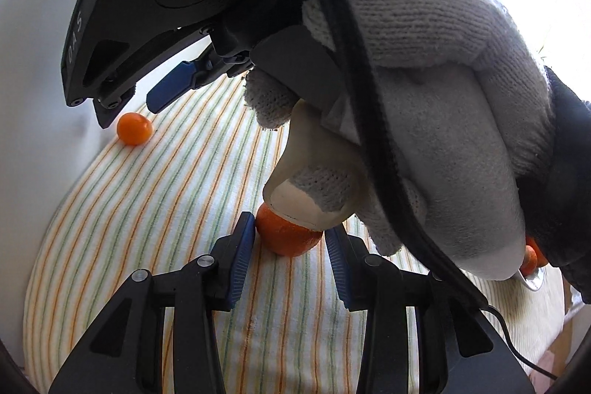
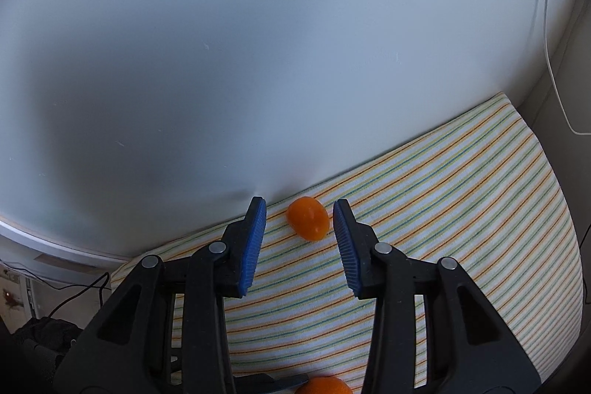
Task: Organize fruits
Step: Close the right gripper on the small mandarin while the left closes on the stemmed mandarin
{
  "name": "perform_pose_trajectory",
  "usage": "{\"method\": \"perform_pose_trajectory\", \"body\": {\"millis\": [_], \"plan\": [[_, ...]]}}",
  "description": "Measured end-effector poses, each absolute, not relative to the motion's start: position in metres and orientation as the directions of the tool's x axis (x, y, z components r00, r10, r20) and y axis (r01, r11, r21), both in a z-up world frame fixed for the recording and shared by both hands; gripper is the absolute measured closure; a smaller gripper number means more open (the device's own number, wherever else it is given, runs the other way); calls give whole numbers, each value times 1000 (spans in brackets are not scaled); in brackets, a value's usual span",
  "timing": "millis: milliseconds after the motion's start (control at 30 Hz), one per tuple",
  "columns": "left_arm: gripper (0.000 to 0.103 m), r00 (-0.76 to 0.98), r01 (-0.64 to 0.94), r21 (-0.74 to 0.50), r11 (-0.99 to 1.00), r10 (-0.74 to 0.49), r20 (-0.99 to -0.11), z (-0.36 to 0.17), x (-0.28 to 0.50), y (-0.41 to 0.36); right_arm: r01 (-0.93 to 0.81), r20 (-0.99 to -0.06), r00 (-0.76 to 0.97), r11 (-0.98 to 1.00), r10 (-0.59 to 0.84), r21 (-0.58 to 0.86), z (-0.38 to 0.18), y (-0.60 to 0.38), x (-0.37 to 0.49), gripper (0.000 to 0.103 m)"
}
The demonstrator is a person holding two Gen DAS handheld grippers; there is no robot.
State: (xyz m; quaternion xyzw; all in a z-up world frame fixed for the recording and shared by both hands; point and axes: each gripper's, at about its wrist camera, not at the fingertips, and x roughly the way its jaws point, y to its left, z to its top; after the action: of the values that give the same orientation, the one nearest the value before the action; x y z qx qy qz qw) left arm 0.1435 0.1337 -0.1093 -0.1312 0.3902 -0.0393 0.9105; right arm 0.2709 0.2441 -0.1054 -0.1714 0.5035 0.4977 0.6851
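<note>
In the left wrist view an orange mandarin (image 1: 287, 234) lies on the striped cloth (image 1: 155, 209) between the tips of my open left gripper (image 1: 291, 239), partly hidden by the gloved hand (image 1: 424, 120) that holds the right gripper. A small orange kumquat (image 1: 134, 129) lies farther off by the wall, just under the right gripper's blue pads (image 1: 170, 87). In the right wrist view the same kumquat (image 2: 308, 218) lies between the tips of my open right gripper (image 2: 300, 215). The mandarin's top shows at the bottom edge (image 2: 325, 386).
A white wall (image 2: 258, 43) rises right behind the kumquat at the cloth's far edge. A metal bowl rim (image 1: 532, 279) with orange fruit (image 1: 532, 255) peeks out at right behind the gloved hand. A black cable (image 1: 369, 98) crosses the left view.
</note>
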Motion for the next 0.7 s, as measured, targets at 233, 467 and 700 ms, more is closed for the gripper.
{"method": "perform_pose_trajectory", "body": {"millis": [233,467,700], "plan": [[66,681,-39,-260,965,-165,-713,-113,154,124,-861,-867,-4,439,498,256,-118,247,272,64],[67,678,-37,-253,967,-161,-717,-110,160,125,-873,-889,24,443,457,204,-130,253,267,75],[67,690,-41,-277,960,-174,-703,-107,139,139,-862,-881,25,457,472,220,-117,249,268,77]]}}
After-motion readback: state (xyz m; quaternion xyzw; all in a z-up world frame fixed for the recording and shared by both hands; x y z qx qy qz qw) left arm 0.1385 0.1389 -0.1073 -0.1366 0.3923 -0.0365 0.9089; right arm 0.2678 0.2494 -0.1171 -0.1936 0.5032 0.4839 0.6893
